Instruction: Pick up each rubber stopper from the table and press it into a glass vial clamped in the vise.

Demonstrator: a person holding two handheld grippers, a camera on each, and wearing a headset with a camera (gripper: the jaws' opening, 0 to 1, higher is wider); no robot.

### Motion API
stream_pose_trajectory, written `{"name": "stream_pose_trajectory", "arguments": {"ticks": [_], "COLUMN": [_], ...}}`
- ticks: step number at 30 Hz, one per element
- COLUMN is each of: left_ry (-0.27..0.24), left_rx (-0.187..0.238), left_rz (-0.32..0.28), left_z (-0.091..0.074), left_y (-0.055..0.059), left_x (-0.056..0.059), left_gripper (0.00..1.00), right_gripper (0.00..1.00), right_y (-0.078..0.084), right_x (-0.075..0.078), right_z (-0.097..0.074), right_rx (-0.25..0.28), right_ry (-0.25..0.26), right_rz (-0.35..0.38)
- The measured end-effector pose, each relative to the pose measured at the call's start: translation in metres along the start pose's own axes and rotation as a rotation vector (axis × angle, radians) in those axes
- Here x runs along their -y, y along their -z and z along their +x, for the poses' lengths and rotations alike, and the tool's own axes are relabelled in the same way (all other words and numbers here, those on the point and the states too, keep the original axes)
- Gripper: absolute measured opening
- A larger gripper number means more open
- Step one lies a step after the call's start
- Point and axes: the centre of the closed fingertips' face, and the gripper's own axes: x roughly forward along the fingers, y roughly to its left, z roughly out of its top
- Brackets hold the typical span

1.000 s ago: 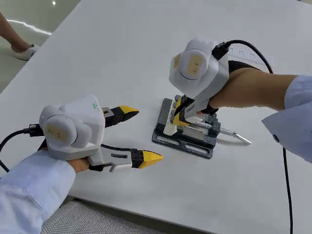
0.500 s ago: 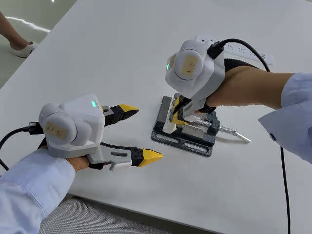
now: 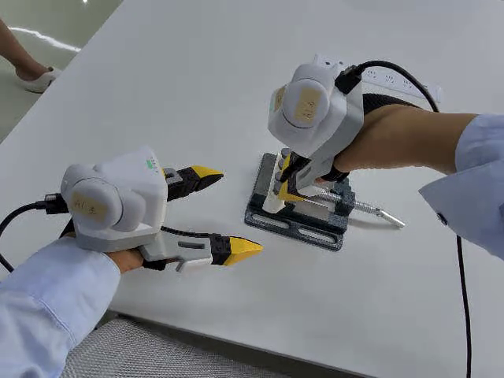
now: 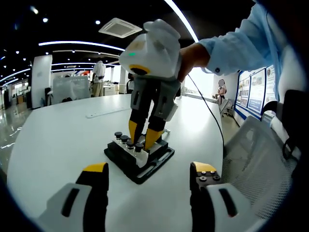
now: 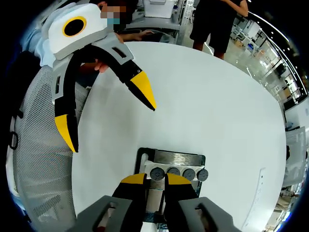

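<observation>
A dark vise (image 3: 293, 224) on the white table clamps a row of several glass vials, each capped with a dark rubber stopper (image 5: 173, 171). My right gripper (image 3: 285, 186) stands over the end of the row. Its yellow tips are drawn close around the end vial's stopper (image 5: 157, 172). From the left gripper view, the right gripper (image 4: 142, 133) straddles the nearest stopper (image 4: 138, 146) on the vise (image 4: 145, 169). My left gripper (image 3: 224, 211) hovers open to the left of the vise, nothing between its fingers (image 4: 96, 170).
The vise's screw handle (image 3: 378, 213) sticks out to the right. A white power strip (image 3: 394, 80) lies at the far right, with a black cable (image 3: 461, 299) trailing toward the table's near edge. A mesh chair (image 3: 142, 354) sits below that edge.
The right gripper has shifted a little left and settled lower over the end vial. The left gripper has hardly moved and stays open.
</observation>
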Motion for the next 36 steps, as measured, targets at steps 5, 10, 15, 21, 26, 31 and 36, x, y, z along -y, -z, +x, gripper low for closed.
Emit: {"name": "stream_pose_trajectory", "arguments": {"ticks": [5, 10, 15, 21, 26, 31, 36], "left_ry": [-0.002, -0.003, 0.0, -0.003, -0.005, -0.007, -0.008], "left_rx": [-0.002, -0.003, -0.001, -0.002, -0.003, -0.003, 0.0], "left_rz": [0.0, -0.001, -0.001, -0.009, -0.012, -0.017, -0.022], "left_z": [-0.001, -0.001, 0.001, 0.0, 0.0, 0.0, 0.0], "left_y": [0.0, 0.001, 0.0, 0.001, 0.002, 0.003, 0.004], "left_x": [-0.001, -0.002, 0.0, -0.001, -0.002, -0.003, -0.003], "left_gripper": [0.66, 0.66, 0.66, 0.65, 0.65, 0.65, 0.65], "right_gripper": [0.11, 0.06, 0.0, 0.0, 0.0, 0.0, 0.0], "right_y": [-0.001, -0.001, -0.001, -0.002, -0.004, -0.005, -0.004], "right_x": [0.0, 0.002, 0.004, 0.006, 0.007, 0.006, 0.006], "right_z": [-0.007, -0.013, -0.012, -0.009, -0.006, -0.003, -0.003], "right_rx": [0.021, 0.049, 0.066, 0.071, 0.074, 0.068, 0.064], "right_ry": [-0.007, 0.0, 0.013, 0.019, 0.013, 0.005, 0.003], "right_rz": [0.011, 0.021, 0.017, 0.018, 0.019, 0.008, 0.004]}}
